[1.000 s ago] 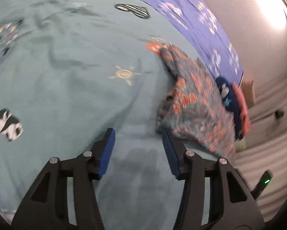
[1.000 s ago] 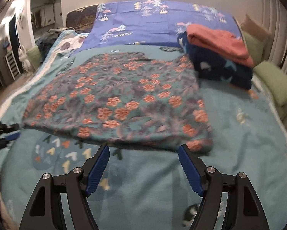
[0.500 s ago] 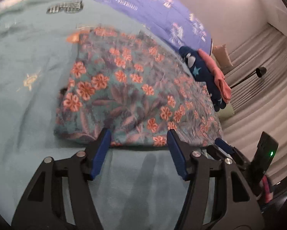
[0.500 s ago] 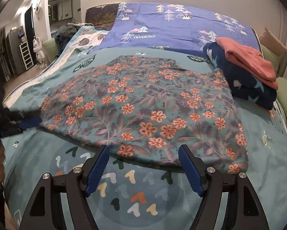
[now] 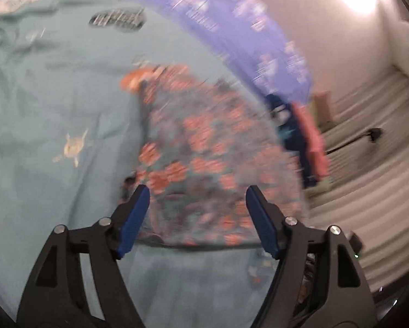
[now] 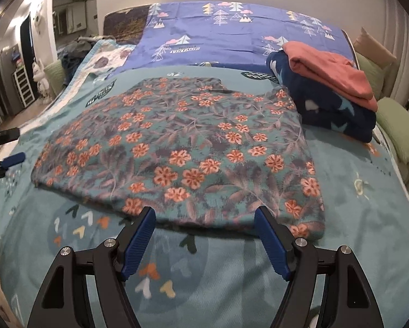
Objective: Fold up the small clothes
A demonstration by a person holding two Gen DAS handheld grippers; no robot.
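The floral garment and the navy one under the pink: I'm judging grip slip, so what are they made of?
Floral garment: seemingly a soft matte knit or brushed cotton, lying limp with rounded edges. Navy garment: likely fleece, thick, fuzzy, bulky folds. Pink garment: smooth matte knit, probably.

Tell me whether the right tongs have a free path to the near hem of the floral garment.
Probably yes: the right tongs are open and empty, the floral garment's near hem lies just beyond the tips, and nothing sits between.
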